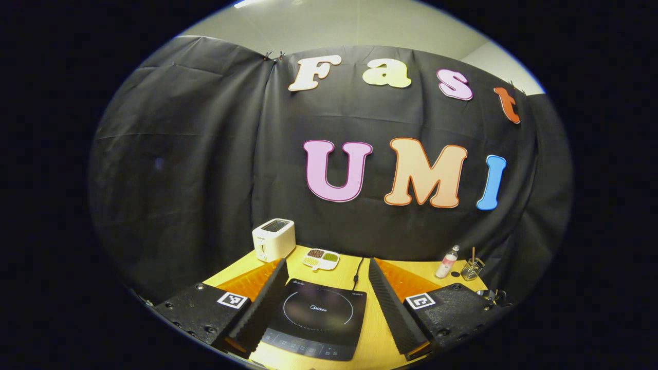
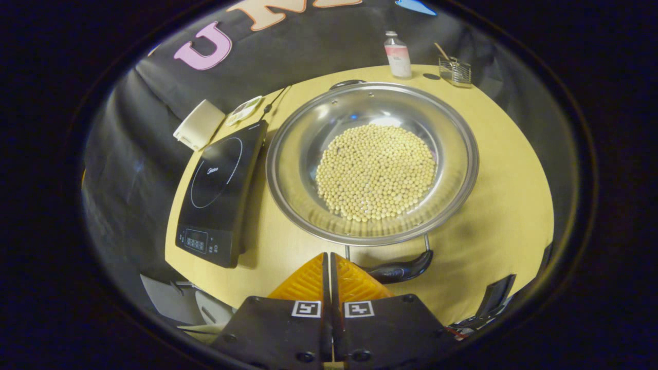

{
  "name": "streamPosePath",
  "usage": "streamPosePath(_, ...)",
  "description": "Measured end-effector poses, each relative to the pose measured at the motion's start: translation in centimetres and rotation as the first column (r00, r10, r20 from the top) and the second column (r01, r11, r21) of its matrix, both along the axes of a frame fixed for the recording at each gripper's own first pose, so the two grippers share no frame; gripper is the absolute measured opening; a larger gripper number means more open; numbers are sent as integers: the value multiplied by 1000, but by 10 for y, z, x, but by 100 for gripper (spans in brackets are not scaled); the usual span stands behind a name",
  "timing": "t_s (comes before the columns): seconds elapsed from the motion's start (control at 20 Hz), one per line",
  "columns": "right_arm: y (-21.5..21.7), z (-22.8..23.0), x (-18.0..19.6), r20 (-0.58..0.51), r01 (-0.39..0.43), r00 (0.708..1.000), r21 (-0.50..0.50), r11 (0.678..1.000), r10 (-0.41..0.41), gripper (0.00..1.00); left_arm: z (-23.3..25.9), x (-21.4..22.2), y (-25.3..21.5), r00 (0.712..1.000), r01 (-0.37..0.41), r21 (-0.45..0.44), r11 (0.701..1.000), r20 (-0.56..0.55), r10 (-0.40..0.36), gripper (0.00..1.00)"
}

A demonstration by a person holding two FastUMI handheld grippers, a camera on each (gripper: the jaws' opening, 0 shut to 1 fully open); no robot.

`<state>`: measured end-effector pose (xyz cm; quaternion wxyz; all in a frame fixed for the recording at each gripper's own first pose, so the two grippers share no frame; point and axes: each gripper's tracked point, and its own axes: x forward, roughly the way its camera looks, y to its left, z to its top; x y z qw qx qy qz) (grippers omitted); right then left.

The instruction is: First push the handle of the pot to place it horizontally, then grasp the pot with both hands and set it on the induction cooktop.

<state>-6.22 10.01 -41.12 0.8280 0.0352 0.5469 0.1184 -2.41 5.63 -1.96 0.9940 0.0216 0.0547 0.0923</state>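
In the right gripper view, the right gripper point(image 2: 329, 267) has its fingers pressed together with nothing between them. The pot point(image 2: 372, 163), full of beans point(image 2: 376, 172), sits on the table point(image 2: 504, 169) just ahead of it, with the near handle point(image 2: 403, 270) just right of the tips. The cooktop point(image 2: 221, 191) lies ahead-left, beside the pot.

In the left gripper view, the left gripper point(image 1: 326, 267) is spread wide, with the cooktop point(image 1: 314, 317) below between its fingers.

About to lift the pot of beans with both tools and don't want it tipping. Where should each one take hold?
Grip the pot by its two black side handles: the near handle, right ahead of the closed right tool, and the far handle on the opposite rim. Come in from opposite sides. The wide, shallow bowl full of loose beans needs balanced, level support. The open left tool sits over the cooktop.
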Motion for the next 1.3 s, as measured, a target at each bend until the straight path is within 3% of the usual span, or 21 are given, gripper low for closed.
streamPosePath(0.5,-73,-8,16,48,55,998,-161,986,-48,0,-4,8,-15,1000,27,6,1000,-14,-27,96)
streamPosePath(0.85,-107,-6,40,75,134,990,-174,976,-123,2,-5,9,-16,1000,26,8,1000,-18,-25,96)
streamPosePath(1.3,-132,-5,63,87,177,983,-195,965,-163,3,-8,9,-21,999,31,4,1000,-26,-31,96)
